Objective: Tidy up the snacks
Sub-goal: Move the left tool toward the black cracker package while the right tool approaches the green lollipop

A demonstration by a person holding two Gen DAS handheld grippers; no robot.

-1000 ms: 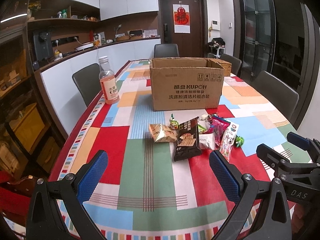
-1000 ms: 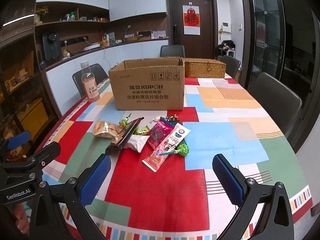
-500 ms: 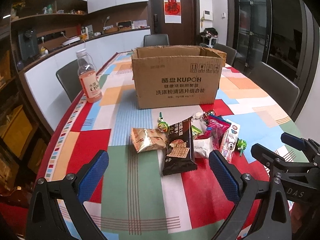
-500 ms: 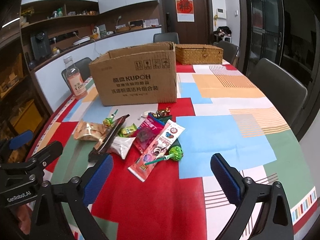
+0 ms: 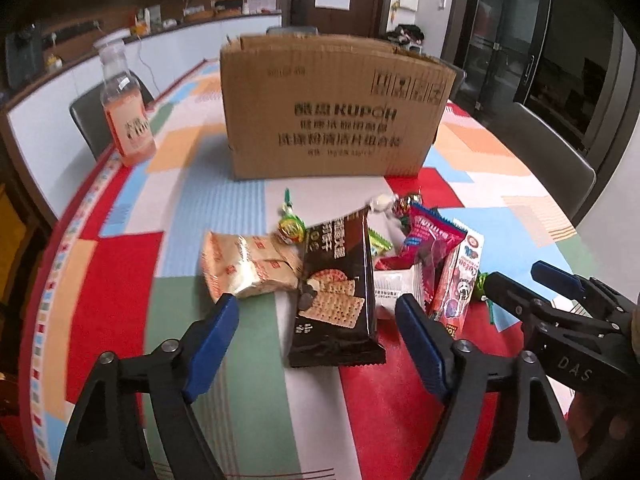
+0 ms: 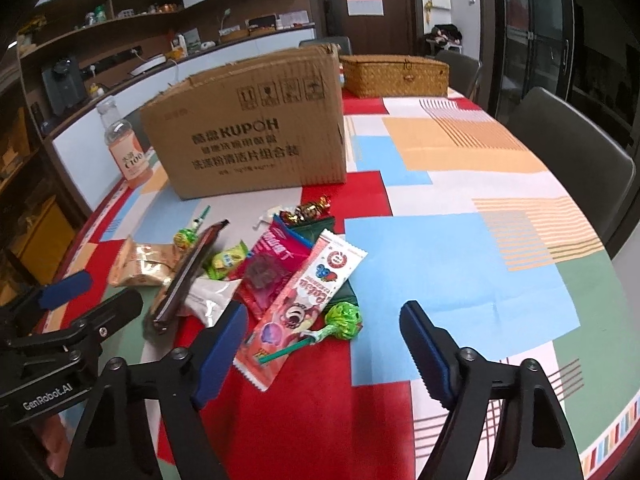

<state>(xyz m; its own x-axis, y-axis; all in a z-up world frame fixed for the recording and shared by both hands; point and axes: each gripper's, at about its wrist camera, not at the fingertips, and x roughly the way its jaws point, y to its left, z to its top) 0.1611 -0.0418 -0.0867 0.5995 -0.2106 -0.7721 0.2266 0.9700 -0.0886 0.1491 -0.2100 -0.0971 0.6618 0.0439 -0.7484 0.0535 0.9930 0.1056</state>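
Observation:
Snacks lie heaped on the patchwork tablecloth before an open cardboard box (image 5: pixel 336 108) (image 6: pixel 248 128). A dark brown biscuit pack (image 5: pixel 336 284) (image 6: pixel 188 272) lies just ahead of my left gripper (image 5: pixel 316 320), whose jaws are closing with the pack's near end between them, not touched. Left of it sits a beige cracker bag (image 5: pixel 244 264). My right gripper (image 6: pixel 324 328) hovers over a green lollipop (image 6: pixel 342 320) and a long pink candy packet (image 6: pixel 304 300); its jaws are closing too, with the pads clear of the lollipop. A magenta packet (image 6: pixel 276 264) and small sweets lie behind.
A bottle of pink drink (image 5: pixel 128 116) (image 6: pixel 126 152) stands at the table's left edge. A wicker basket (image 6: pixel 396 74) sits behind the box. Dark chairs (image 6: pixel 568 144) ring the table. Each gripper shows at the edge of the other's view.
Both grippers have moved forward and down toward the snack pile, and their jaws have narrowed. The snacks and box now appear larger and nearer.

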